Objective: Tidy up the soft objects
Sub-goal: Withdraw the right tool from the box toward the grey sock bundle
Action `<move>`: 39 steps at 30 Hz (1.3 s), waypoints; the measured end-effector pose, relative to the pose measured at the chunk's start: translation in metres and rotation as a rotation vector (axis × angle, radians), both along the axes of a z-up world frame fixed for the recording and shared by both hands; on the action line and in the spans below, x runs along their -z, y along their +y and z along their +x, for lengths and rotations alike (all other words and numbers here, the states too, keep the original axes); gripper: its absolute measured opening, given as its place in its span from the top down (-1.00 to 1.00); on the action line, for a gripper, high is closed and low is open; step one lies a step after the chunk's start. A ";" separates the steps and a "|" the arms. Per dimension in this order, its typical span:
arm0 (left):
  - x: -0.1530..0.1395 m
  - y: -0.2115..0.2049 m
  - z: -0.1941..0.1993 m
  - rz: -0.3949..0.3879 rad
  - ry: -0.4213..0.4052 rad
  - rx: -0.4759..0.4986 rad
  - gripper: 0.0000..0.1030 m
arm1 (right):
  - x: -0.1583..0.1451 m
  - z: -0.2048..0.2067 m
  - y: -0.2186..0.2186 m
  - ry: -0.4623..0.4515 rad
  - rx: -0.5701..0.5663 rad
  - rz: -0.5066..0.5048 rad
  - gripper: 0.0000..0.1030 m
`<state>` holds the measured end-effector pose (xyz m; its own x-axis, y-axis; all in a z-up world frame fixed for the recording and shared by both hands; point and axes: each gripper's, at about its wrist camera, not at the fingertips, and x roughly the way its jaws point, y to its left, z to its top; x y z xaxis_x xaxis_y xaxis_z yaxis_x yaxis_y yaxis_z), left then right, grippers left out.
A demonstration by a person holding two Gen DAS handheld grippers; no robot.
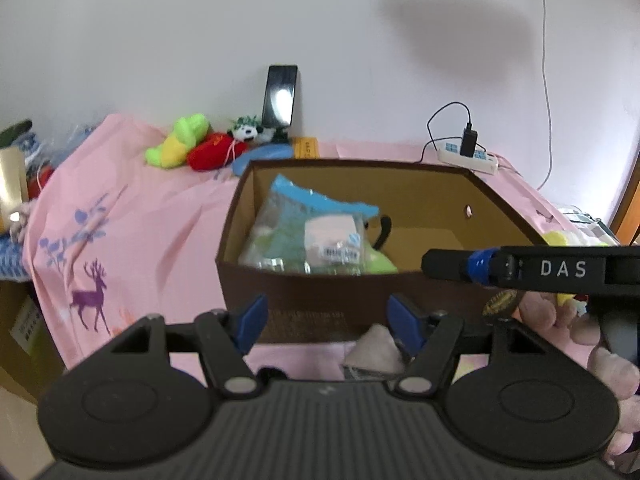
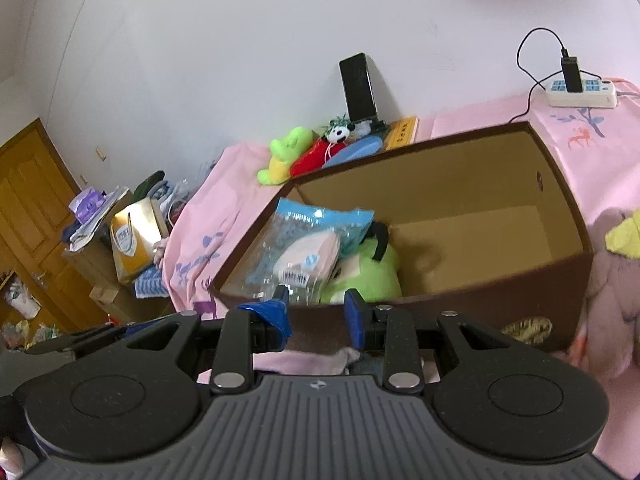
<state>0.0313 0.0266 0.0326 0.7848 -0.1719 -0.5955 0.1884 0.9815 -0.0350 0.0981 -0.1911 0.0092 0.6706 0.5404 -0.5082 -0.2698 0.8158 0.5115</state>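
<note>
An open brown box (image 1: pixel 304 292) stands on the pink bedsheet (image 1: pixel 132 216). Inside it lie a clear packet with a blue top (image 1: pixel 308 232) and a green plush (image 2: pixel 368 272); the box's right half shows bare cardboard. My left gripper (image 1: pixel 328 322) hovers open before the box's front wall, with nothing between its blue pads. My right gripper (image 2: pixel 316 312) is at the same wall, its jaws apart and empty. One of its black fingers (image 1: pixel 444 264) reaches in from the right in the left wrist view. A pale cloth (image 2: pixel 320 360) lies below both grippers.
A green-yellow plush (image 1: pixel 180 140), a red plush (image 1: pixel 212 152) and a small panda (image 1: pixel 246 132) sit by the wall near a leaning phone (image 1: pixel 280 96). A power strip (image 1: pixel 468 156) lies behind the box. A pinkish-grey plush (image 2: pixel 616 280) sits right of the box. Bags and clutter (image 2: pixel 132 236) are left of the bed.
</note>
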 end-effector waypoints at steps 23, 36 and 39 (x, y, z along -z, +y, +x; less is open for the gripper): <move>0.056 -0.017 -0.027 0.010 0.169 0.030 -0.43 | 0.044 -0.036 0.008 0.099 -0.012 -0.136 0.73; 0.064 -0.021 -0.019 0.029 0.222 0.001 -0.47 | 0.055 -0.039 0.003 0.142 -0.006 -0.142 0.72; 0.066 -0.022 -0.018 0.035 0.231 -0.001 -0.48 | 0.057 -0.039 0.002 0.153 -0.003 -0.139 0.71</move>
<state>0.0132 0.0049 -0.0333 0.6269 -0.1471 -0.7651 0.1779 0.9831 -0.0433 0.0587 -0.1887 -0.0481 0.5783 0.4599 -0.6738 -0.2006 0.8807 0.4290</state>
